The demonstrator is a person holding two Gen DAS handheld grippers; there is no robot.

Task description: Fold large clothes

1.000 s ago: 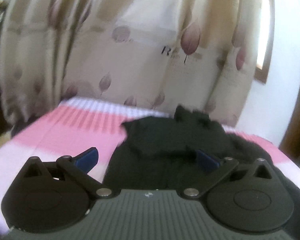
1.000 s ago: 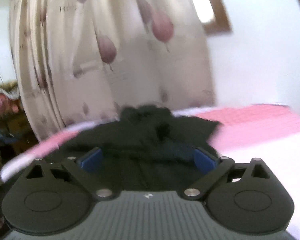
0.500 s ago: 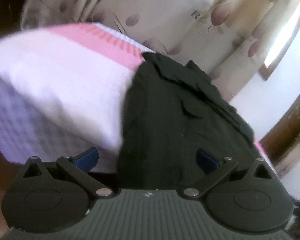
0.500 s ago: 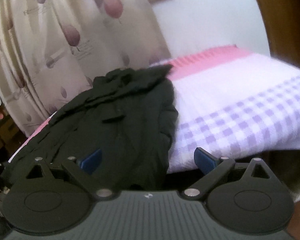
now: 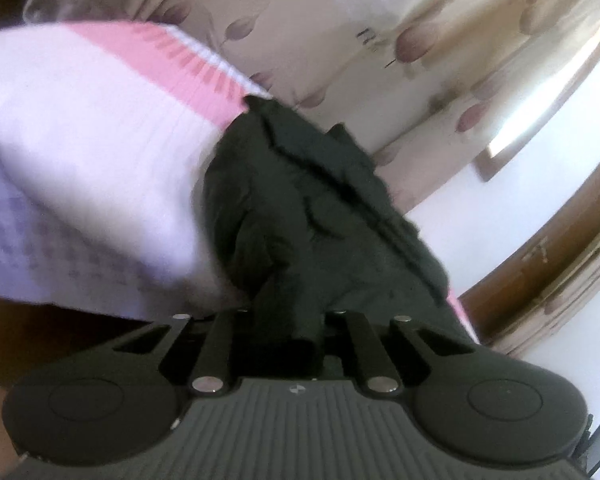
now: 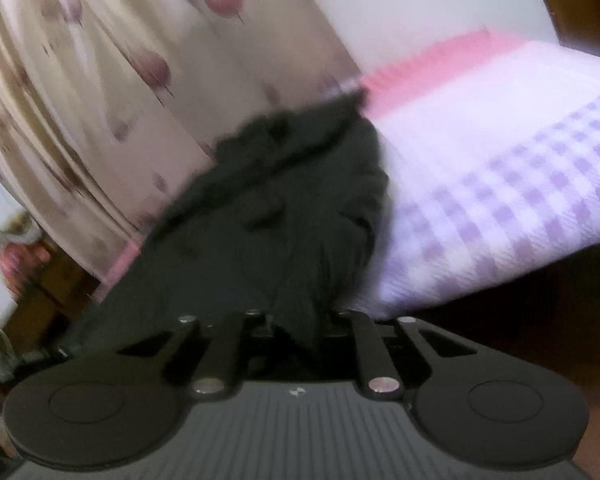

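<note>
Left wrist view: black garment lies on the bed, its near hem pinched in my left claw. My right claw (blurred) likewise grips the hem; patterned curtain behind.

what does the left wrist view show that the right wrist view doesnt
Only the left wrist view shows the bright window with its wooden frame at the right, and a wooden door frame lower right.

Only the right wrist view shows the blurred reddish clutter by the wall at the left, and the bedspread's purple check pattern clearly.

Both show the black garment lying on the pink and white bed, the leaf-print curtain behind, and a gripper shut on the garment's near edge: left gripper, right gripper.
</note>
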